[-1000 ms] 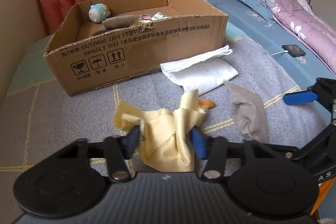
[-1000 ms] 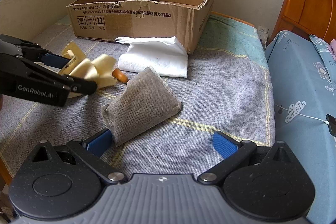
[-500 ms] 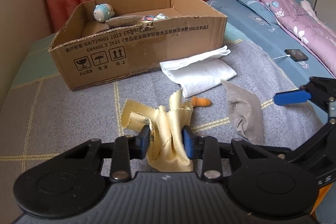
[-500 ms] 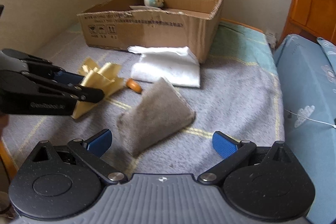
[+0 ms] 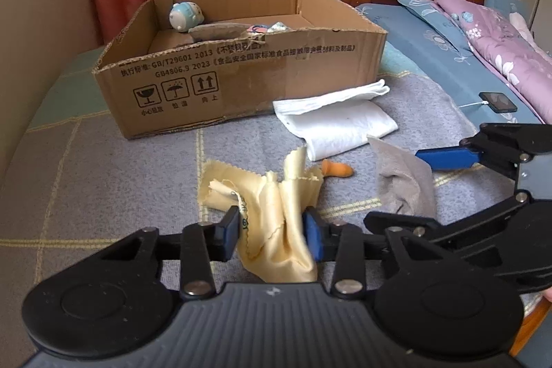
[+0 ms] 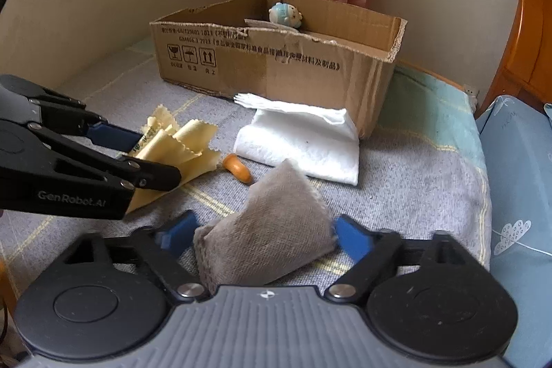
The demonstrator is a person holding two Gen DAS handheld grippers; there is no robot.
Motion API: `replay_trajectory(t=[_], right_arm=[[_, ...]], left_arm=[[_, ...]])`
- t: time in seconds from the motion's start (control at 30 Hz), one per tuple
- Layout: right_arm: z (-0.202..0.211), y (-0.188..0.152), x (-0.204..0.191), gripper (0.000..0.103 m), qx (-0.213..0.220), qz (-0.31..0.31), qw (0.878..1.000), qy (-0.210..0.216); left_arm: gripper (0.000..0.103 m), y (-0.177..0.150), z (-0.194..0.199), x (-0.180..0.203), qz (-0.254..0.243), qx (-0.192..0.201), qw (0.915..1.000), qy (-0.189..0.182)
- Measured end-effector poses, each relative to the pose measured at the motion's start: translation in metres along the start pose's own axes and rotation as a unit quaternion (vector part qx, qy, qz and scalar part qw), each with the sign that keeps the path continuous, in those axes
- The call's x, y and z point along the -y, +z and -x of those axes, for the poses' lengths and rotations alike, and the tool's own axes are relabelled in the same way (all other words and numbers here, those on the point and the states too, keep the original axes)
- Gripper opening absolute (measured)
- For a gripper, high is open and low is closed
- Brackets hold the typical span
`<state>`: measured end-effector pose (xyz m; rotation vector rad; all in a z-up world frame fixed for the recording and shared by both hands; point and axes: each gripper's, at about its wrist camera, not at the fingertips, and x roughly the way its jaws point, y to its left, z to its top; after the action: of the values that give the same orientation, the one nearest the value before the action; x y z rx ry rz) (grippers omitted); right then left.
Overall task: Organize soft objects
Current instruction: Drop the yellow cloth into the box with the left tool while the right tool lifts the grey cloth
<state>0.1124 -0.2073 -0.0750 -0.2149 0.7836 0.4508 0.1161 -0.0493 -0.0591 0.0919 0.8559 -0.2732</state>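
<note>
the crumpled pale yellow cloth [image 5: 276,216] is pinched between the left gripper [image 5: 272,230] fingers, bunched for lifting. the folded grey felt cloth [image 6: 265,230] lies between the right gripper [image 6: 262,235] fingers, which have just been closing, not yet squeezing. ahead of both, the open cardboard box [image 5: 241,81] has clear room over its near edge.

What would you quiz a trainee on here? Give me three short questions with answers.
1. True or false: the left tool grips the yellow cloth.
2. What lies between the yellow cloth and the white towel? A an orange piece; B a cup; C a spoon.
3. Fill in: the blue-and-white toy sits inside the ___.
Key: 1 true, its jaws have just been closing on it; 2 A; 3 cardboard box.
</note>
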Motion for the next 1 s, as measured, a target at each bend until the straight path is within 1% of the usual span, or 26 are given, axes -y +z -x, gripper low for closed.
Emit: replay_trajectory(t=[0.07, 0.13, 0.17, 0.23, 0.3, 0.4, 0.5, 0.67, 0.83, 1.0], right_arm=[[0.003, 0.001, 0.000, 0.075, -0.003, 0.000, 1.000, -0.004], [0.006, 0.000, -0.001, 0.066, -0.002, 0.001, 1.000, -0.009], [0.007, -0.001, -0.002, 0.064, 0.000, 0.000, 1.000, -0.011], [0.011, -0.001, -0.003, 0.057, 0.002, -0.002, 1.000, -0.014], [0.015, 0.000, -0.004, 0.054, 0.003, 0.002, 1.000, -0.020], [0.021, 0.002, -0.005, 0.053, 0.006, 0.010, 1.000, -0.026], [0.030, 0.005, -0.005, 0.053, 0.013, 0.011, 1.000, -0.022], [0.046, 0.011, -0.005, 0.053, 0.024, 0.020, 0.999, -0.018], [0.060, 0.020, -0.003, 0.053, 0.039, 0.038, 0.998, -0.025], [0.070, 0.031, 0.000, 0.053, 0.056, 0.041, 0.997, -0.030]], left_arm=[[0.027, 0.000, 0.001, 0.001, -0.004, -0.001, 1.0000, -0.003], [0.022, 0.000, 0.002, 0.002, -0.006, -0.002, 1.0000, -0.005], [0.021, 0.000, 0.003, 0.002, -0.008, -0.002, 1.0000, -0.006], [0.018, 0.001, 0.005, 0.000, -0.007, -0.005, 0.9999, -0.011], [0.018, 0.002, 0.008, -0.003, -0.004, -0.007, 0.9998, -0.016], [0.018, 0.004, 0.015, -0.007, -0.007, -0.005, 0.9998, -0.019], [0.018, 0.008, 0.024, -0.010, -0.011, -0.005, 0.9996, -0.026], [0.018, 0.024, 0.042, -0.015, -0.039, 0.005, 0.9988, -0.030], [0.018, 0.054, 0.063, -0.023, -0.056, 0.042, 0.9972, -0.026], [0.018, 0.093, 0.066, -0.037, -0.058, 0.082, 0.9949, -0.003]])
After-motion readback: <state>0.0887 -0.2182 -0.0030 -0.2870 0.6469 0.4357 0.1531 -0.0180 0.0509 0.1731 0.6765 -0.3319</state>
